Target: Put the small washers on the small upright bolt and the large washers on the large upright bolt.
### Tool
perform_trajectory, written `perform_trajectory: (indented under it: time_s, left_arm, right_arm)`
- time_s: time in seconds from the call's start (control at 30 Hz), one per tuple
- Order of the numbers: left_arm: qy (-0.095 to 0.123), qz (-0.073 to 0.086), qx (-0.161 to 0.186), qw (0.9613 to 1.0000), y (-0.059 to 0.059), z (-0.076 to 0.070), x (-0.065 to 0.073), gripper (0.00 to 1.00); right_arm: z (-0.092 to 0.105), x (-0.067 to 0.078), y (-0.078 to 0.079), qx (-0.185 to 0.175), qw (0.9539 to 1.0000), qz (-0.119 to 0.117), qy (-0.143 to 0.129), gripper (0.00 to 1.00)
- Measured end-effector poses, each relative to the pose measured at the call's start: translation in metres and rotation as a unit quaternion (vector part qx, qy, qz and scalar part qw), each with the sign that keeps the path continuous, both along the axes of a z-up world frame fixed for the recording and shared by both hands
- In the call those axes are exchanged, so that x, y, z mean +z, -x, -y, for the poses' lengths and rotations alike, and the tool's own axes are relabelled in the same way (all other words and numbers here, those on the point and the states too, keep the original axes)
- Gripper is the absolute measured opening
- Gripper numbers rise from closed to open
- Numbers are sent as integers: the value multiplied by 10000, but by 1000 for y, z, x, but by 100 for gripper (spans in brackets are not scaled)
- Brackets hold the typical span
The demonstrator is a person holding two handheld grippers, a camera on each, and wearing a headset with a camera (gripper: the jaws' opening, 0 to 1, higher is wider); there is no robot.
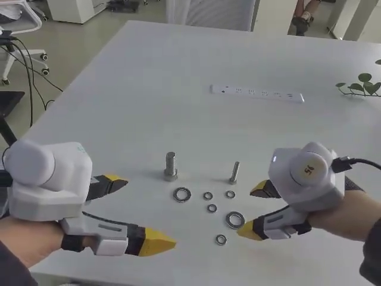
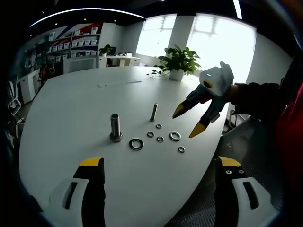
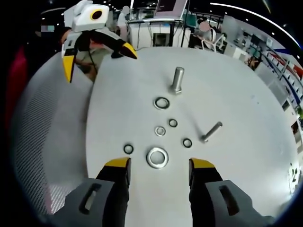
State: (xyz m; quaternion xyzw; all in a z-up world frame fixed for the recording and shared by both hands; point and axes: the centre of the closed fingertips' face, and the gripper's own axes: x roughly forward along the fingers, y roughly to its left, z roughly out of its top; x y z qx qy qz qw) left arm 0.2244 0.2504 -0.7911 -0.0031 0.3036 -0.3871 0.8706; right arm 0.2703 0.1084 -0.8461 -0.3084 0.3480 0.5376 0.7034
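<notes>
The large upright bolt (image 1: 171, 166) and the small upright bolt (image 1: 234, 173) stand mid-table. Before them lie two large washers (image 1: 182, 195) (image 1: 235, 220) and several small washers (image 1: 212, 208), all flat on the white table (image 1: 178, 89). My left gripper (image 1: 144, 212) is open at the near left, clear of the washers. My right gripper (image 1: 247, 211) is open, its tips flanking the nearer large washer (image 3: 157, 157) without touching it. The right gripper view also has the large bolt (image 3: 176, 79), the small bolt (image 3: 211, 131) and the left gripper (image 3: 100, 65).
A white power strip (image 1: 257, 93) lies farther back on the table. A plant's leaves (image 1: 360, 84) reach in at the right edge, and a potted plant (image 2: 180, 61) stands at the far end. Office chairs (image 1: 18, 36) stand to the left.
</notes>
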Motion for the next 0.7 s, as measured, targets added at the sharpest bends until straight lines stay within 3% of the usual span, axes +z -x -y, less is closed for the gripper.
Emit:
perform_trajectory:
  time_s: [0.47,0.7]
  left_arm:
    - [31,-7,23,10000,1,0,0,97]
    - [37,-3,21,10000,1,1,0,97]
  right_arm:
    - [-7,-13,0,382,9980,-112,497,38]
    - [-7,-18,-1,460,9969,-154,622,35]
